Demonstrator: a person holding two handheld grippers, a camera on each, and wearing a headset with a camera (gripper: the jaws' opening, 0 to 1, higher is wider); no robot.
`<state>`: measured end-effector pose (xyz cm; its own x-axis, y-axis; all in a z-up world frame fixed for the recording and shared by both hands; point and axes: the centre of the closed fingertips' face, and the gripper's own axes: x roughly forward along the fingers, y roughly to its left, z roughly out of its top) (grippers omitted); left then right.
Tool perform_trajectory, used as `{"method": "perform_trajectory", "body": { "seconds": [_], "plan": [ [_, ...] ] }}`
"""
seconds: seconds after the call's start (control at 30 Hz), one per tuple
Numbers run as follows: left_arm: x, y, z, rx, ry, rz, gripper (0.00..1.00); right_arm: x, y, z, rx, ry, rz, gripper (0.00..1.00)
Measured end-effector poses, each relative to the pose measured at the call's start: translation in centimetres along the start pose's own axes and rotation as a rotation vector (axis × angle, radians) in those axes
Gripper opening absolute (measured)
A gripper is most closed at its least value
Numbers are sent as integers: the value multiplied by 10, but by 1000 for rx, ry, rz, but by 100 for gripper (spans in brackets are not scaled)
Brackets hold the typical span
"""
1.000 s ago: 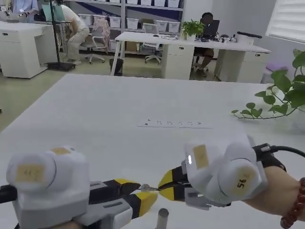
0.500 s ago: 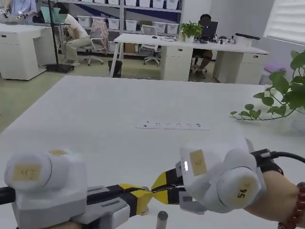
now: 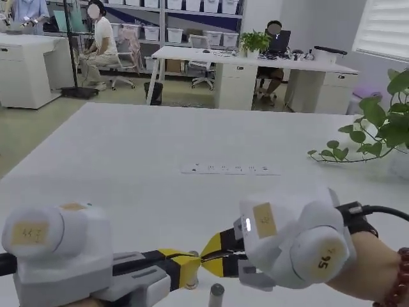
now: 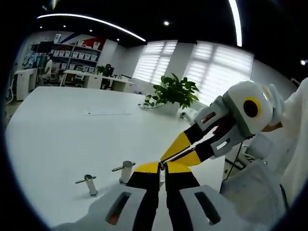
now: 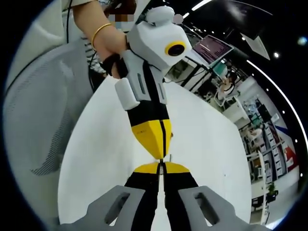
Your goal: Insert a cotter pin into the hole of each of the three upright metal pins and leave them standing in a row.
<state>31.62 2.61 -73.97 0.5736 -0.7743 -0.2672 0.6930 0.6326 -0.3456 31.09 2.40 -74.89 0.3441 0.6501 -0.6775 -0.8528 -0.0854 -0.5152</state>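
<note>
Left gripper (image 4: 162,168) and right gripper (image 5: 163,167) touch tip to tip, both closed tight, maybe pinching something tiny.

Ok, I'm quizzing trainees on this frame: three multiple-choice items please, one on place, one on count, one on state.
1. Where on the table is the leafy plant? A left edge B right side C centre
2. How many upright metal pins already carry a cotter pin? A none B two C four
3. How do the left tool and right tool stand? A far apart B one lying down C shut, tip to tip
B, head view shows it at right; B, left gripper view shows two with crosswise pins; C, their closed jaws meet.
</note>
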Motion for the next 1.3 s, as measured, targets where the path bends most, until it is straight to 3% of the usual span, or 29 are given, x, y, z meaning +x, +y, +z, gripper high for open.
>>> {"method": "perform_trajectory", "body": {
  "seconds": [0.27, 0.6, 0.7, 0.77, 0.93, 1.03, 1.3],
  "plan": [
    [-1, -1, 1, 50, 2, -1, 0, 0, 1, 0, 46, -29, 15, 6],
    [-6, -2, -7, 167, 30, -11, 0, -7, 6, -3, 304, -115, 86, 12],
    [-7, -5, -11, 228, 46, -34, 0, -9, 9, -2, 407, -153, 134, 14],
    [-8, -9, -12, 267, 52, -58, 0, -10, 8, -4, 434, -167, 153, 15],
    [-9, -16, -17, 350, 79, -100, 0, -13, 15, -5, 453, -195, 223, 15],
    [-10, -20, -19, 366, 86, -123, 0, -13, 18, -7, 451, -203, 235, 15],
    [-13, -34, -23, 423, 90, -207, 0, -14, 38, -8, 441, -231, 328, 14]
  ]
}}
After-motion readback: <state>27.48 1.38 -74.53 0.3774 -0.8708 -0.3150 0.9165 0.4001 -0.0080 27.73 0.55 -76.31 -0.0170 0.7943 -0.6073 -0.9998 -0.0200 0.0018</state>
